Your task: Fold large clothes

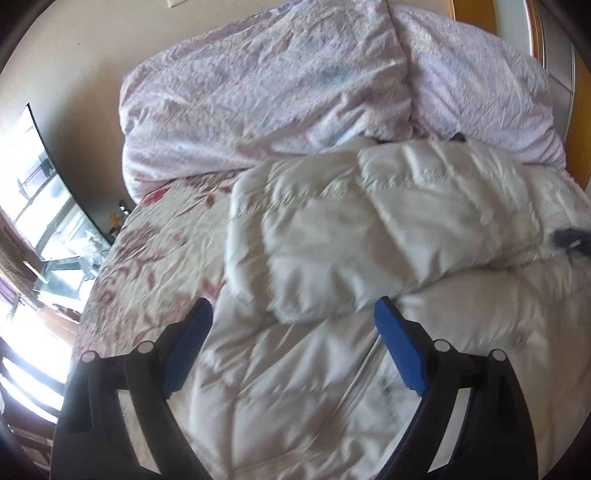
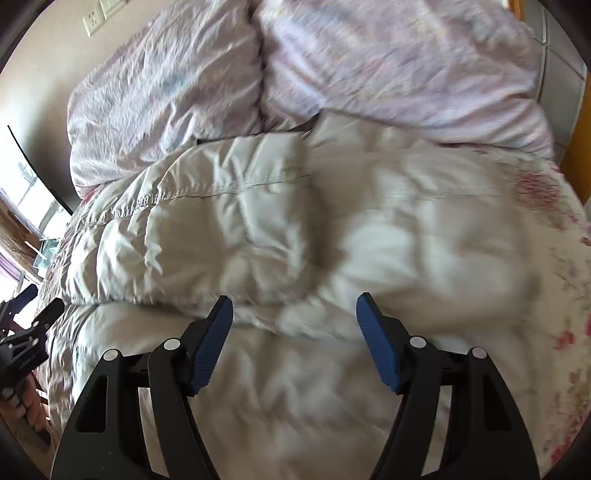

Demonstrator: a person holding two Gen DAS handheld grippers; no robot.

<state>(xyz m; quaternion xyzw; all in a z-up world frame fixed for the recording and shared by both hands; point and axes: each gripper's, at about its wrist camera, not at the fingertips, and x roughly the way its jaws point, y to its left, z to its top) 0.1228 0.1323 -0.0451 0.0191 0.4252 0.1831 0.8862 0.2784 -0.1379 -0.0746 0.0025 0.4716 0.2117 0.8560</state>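
Observation:
A white quilted puffer jacket (image 1: 369, 240) lies spread on the bed, with a sleeve or flap folded across its body. It also fills the right wrist view (image 2: 277, 221). My left gripper (image 1: 293, 314) is open and empty, hovering just above the jacket's near part. My right gripper (image 2: 294, 304) is open and empty, hovering above the jacket's middle. The left gripper shows at the left edge of the right wrist view (image 2: 26, 332). A dark blurred object, perhaps the right gripper, shows at the right edge of the left wrist view (image 1: 570, 240).
The jacket rests on a floral bedspread (image 1: 147, 258). A crumpled pale pink duvet (image 1: 277, 92) is piled at the far side, also seen from the right wrist (image 2: 369, 55). A wall with a socket (image 2: 92, 20) is behind. A bright window (image 1: 29, 221) is at left.

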